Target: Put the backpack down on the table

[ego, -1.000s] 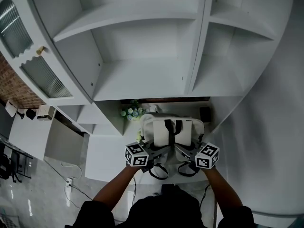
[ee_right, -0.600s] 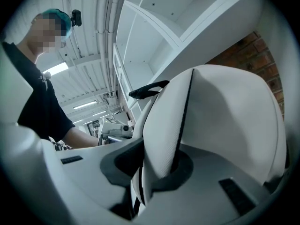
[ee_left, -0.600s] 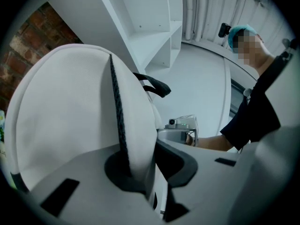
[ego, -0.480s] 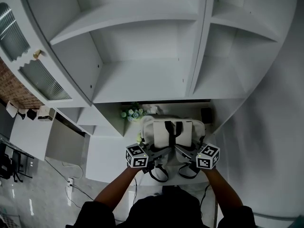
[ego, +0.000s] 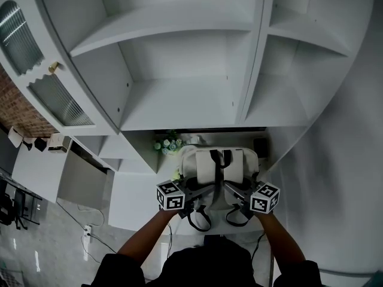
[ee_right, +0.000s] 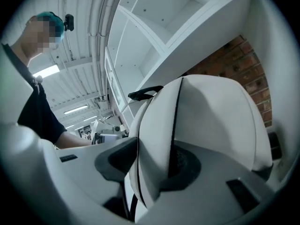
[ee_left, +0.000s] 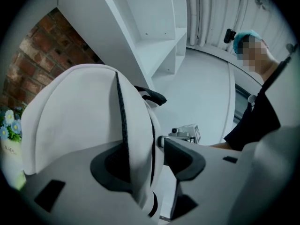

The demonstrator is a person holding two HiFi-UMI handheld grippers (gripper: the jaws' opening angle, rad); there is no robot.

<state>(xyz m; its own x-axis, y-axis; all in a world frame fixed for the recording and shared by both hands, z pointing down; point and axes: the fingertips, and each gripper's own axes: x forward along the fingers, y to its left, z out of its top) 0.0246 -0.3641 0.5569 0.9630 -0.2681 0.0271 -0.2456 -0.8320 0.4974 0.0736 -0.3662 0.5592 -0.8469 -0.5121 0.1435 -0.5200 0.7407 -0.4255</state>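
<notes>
Though upright, backpack (ego: 218, 166) near table's (ego: 134, 199) front edge

White open shelving unit (ego: 179, 94) covers the wall ahead. Ribbed-glass cabinet door (ego: 54, 97) at its left, brick wall (ego: 18, 109) past that. Glossy tiled floor (ego: 51, 247) lower left, strip lights (ee_right: 47, 71) on the ceiling.

The backpack (ego: 218, 167) is showing smooth, matt white cloth with matt black straps (ego: 200, 217). The shelves (ego: 179, 100) are looking smooth and painted. The left brick wall (ego: 18, 109) is looking rough; the floor (ego: 36, 244) is shining glossy.
</notes>
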